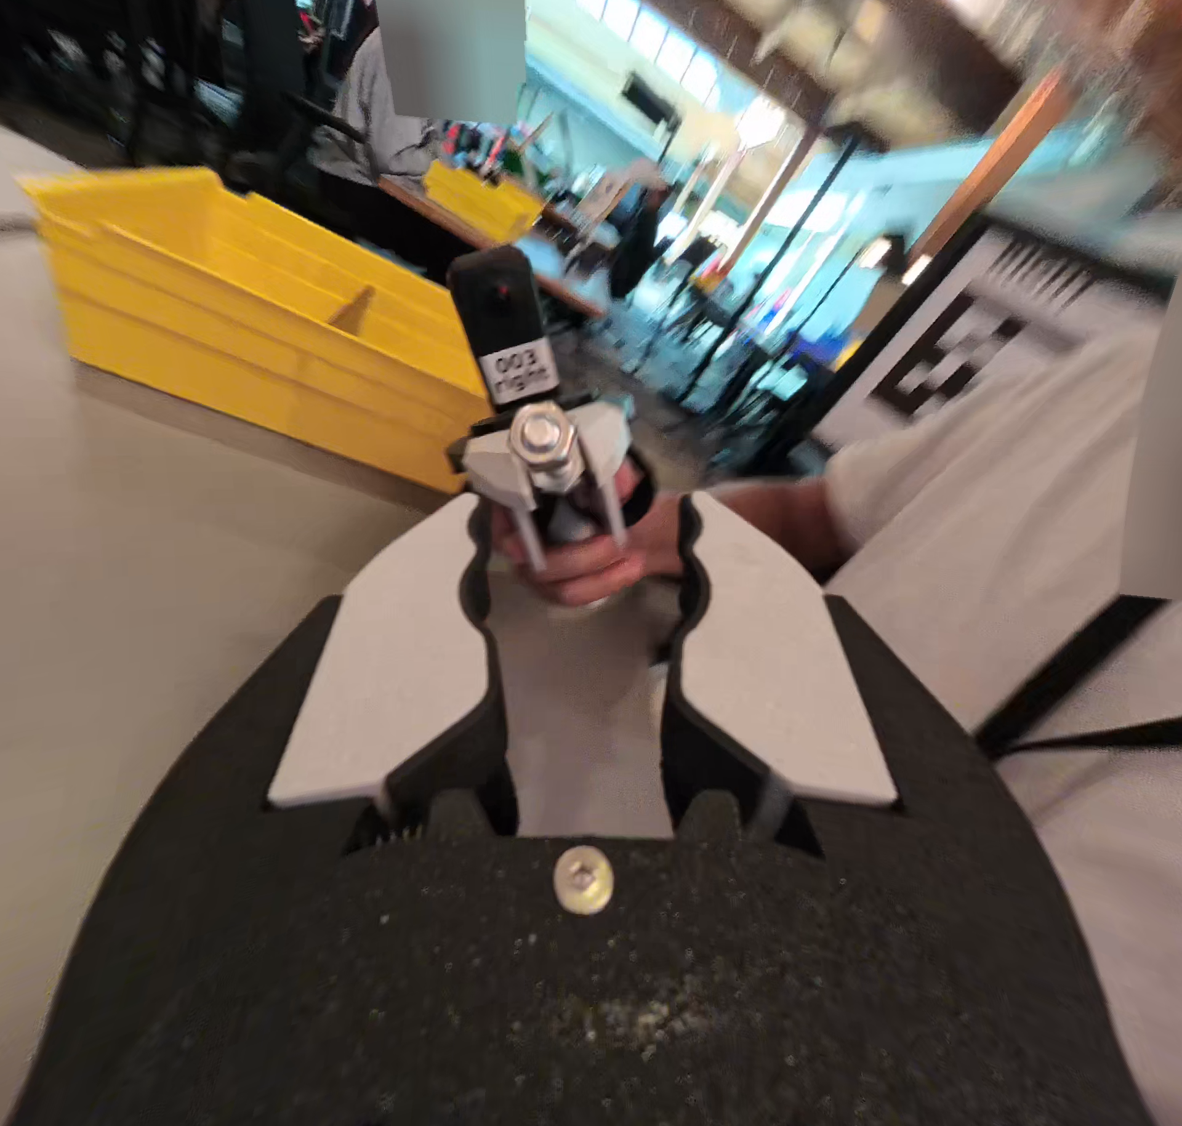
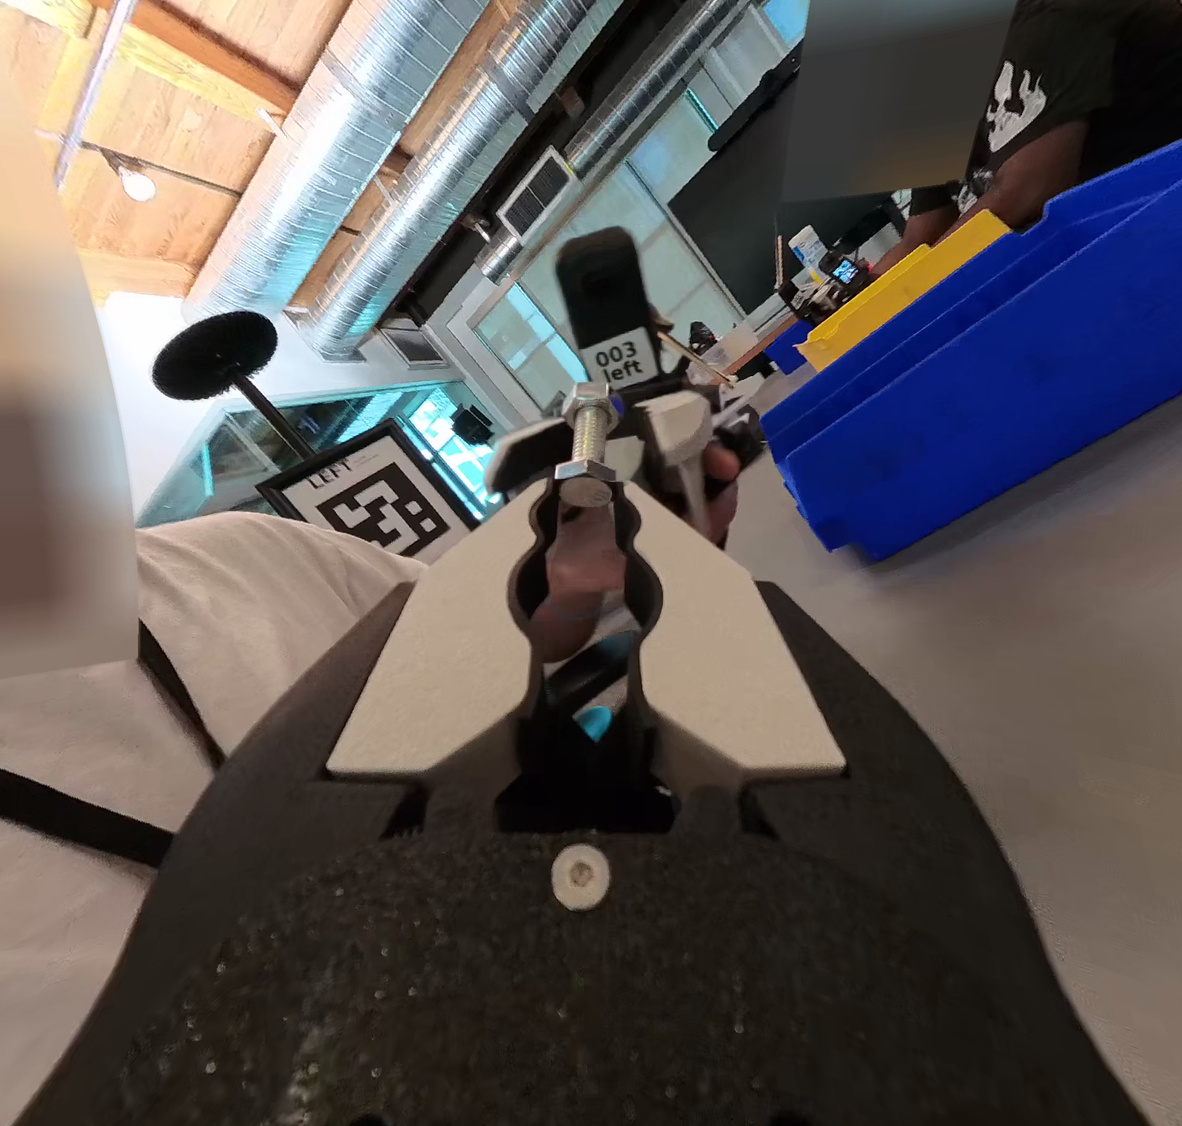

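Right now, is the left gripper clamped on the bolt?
No. In the left wrist view the left gripper's fingers stand wide apart with nothing between them; the bolt sits in the right gripper.

Bolt (image 2: 585,455) sat clamped at my right claw's (image 2: 586,500) tips, nut (image 2: 588,406) at its far end. Left claw (image 1: 579,519) faced it, jaws apart. Bins (image 2: 998,404) right of bolt; another bin (image 1: 243,328) left of left claw.
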`<state>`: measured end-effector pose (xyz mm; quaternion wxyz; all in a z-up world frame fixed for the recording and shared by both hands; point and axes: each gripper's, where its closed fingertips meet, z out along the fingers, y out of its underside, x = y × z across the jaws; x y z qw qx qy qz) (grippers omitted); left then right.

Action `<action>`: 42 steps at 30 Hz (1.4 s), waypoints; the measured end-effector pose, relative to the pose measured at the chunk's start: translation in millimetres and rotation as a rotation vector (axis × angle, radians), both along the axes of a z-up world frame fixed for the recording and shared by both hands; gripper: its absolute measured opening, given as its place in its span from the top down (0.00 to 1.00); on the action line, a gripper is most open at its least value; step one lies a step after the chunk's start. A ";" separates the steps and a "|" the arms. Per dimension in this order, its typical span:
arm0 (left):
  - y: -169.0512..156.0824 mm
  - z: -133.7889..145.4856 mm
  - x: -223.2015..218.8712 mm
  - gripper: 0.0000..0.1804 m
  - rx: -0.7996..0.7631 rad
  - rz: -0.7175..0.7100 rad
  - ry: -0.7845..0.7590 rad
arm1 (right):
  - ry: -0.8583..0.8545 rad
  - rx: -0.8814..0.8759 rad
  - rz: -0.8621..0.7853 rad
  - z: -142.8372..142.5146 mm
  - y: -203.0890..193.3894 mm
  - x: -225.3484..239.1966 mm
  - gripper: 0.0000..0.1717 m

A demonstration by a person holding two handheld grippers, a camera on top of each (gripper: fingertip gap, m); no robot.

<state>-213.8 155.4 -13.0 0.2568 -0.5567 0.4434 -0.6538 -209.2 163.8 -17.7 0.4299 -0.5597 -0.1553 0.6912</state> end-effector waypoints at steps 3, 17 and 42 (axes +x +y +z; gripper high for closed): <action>5.6 -11.6 -2.8 0.65 0.452 0.032 0.062 | 0.026 -0.084 0.105 -3.9 -3.2 -1.9 0.90; -15.7 -17.9 -14.9 0.82 1.240 -0.269 0.017 | 0.107 -0.290 0.478 -12.3 -35.1 -21.3 0.90; 7.6 -6.2 -0.8 0.90 -0.343 -0.059 0.302 | -0.359 0.281 -0.138 -11.1 -2.6 -5.3 0.90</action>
